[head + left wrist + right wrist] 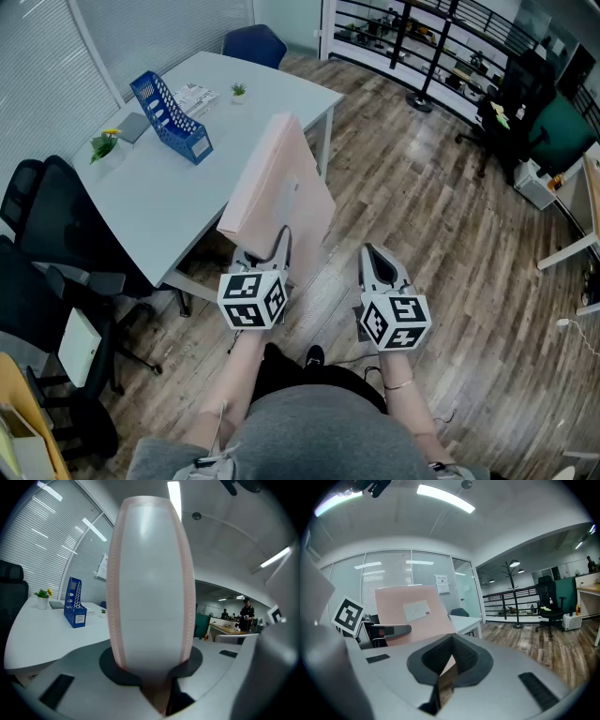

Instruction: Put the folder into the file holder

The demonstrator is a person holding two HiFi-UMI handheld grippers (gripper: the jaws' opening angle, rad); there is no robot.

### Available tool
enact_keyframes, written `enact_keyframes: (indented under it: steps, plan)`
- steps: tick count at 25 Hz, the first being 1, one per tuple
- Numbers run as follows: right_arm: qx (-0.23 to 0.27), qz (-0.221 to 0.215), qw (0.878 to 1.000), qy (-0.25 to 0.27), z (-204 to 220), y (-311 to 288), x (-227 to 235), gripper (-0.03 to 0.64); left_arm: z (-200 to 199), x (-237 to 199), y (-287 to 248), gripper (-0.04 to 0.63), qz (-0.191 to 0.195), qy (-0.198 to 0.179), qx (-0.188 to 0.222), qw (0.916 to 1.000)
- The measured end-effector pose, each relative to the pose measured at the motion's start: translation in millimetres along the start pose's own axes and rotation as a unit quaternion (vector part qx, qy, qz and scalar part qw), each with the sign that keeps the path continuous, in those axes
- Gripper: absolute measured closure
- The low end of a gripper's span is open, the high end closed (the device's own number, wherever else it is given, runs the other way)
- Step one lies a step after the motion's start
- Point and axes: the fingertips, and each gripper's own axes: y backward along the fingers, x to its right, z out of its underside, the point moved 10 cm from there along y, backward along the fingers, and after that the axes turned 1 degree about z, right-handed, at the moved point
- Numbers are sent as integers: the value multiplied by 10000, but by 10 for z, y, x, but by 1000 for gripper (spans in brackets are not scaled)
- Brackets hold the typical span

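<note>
While standing at the near corner of the surface (155, 202), holds pink folder (277, 183) by its lower end in left gripper (264, 248). Clamps both jaws on the two pink faces, spread only to the folder's thickness. Carries it upright in the air, top tilted away, overlapping the surface's near edge and wood floor (431, 216) in head view. Bears a white label (292, 187) on the face turned toward the right gripper (375, 255). Fills the middle of left gripper view edge-on: pale narrow side toward camera, pink borders left and right.

Well apart from the folder: blue file holder (172, 117), upright on the far left part of the surface, open side up. Just beside it, papers (194, 97); near it, a small plant with yellow flower (105, 142).

Right gripper roughly level beside the left, clear of the folder. Jaws closed to the tips, nothing between them; confirmed in right gripper view.

Left of the surface: black chair (47, 225).
</note>
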Motion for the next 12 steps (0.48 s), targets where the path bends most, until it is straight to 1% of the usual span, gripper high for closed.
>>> enact_keyframes:
  steps: [5,9,12]
  plan:
    - [-10,-149,9998,-114,54,-1,-20,612,10,-19,65,456,-31,59,-82,9999]
    - [-144,-146,9996,-205,118,-31,6,611,20,-18,105,454,-140,200,-28,9997]
    - [-216,-245,9992,-244,146,-37,47,611,9,-9,138,454,-238,187,12,9995]
